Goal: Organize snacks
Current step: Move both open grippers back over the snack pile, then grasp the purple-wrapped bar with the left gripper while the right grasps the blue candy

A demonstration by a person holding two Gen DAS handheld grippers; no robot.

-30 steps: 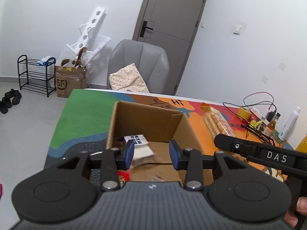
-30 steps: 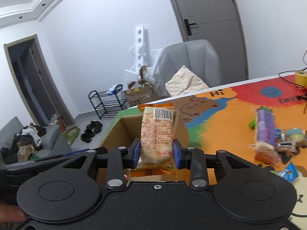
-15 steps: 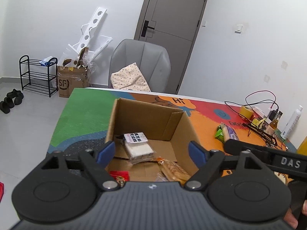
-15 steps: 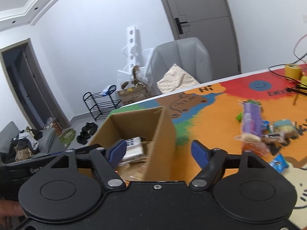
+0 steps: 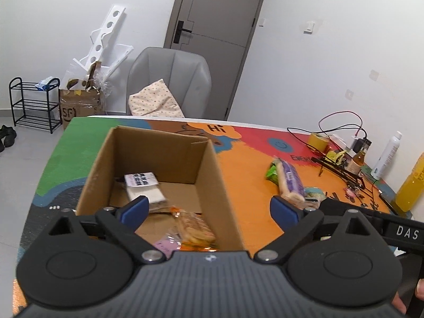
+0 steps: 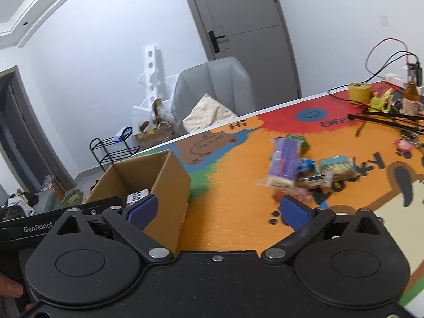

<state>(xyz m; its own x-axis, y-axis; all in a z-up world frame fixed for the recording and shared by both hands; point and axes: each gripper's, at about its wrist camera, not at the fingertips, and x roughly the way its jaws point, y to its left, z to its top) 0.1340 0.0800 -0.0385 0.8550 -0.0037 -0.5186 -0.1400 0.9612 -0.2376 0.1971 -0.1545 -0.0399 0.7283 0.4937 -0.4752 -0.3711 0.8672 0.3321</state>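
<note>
Your left gripper is matte black with a ribbed grey top plate, two round discs at the sides and silver pivot screws. Its fingers carry blue pads. White letters "DAS" sit on the black bar at its right edge. Your right gripper has the same black body, blue-padded fingers and silver screws, with "GenRobot" printed white at its left edge.

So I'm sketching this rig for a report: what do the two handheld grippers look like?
Both are black, with two round discs and angular linkage arms ending in blue pads. The left gripper has a ribbed grey body; the right gripper has a speckled black one. White lettering shows on their sides: "GenRobot" on the left, "DAS" on the right.
</note>
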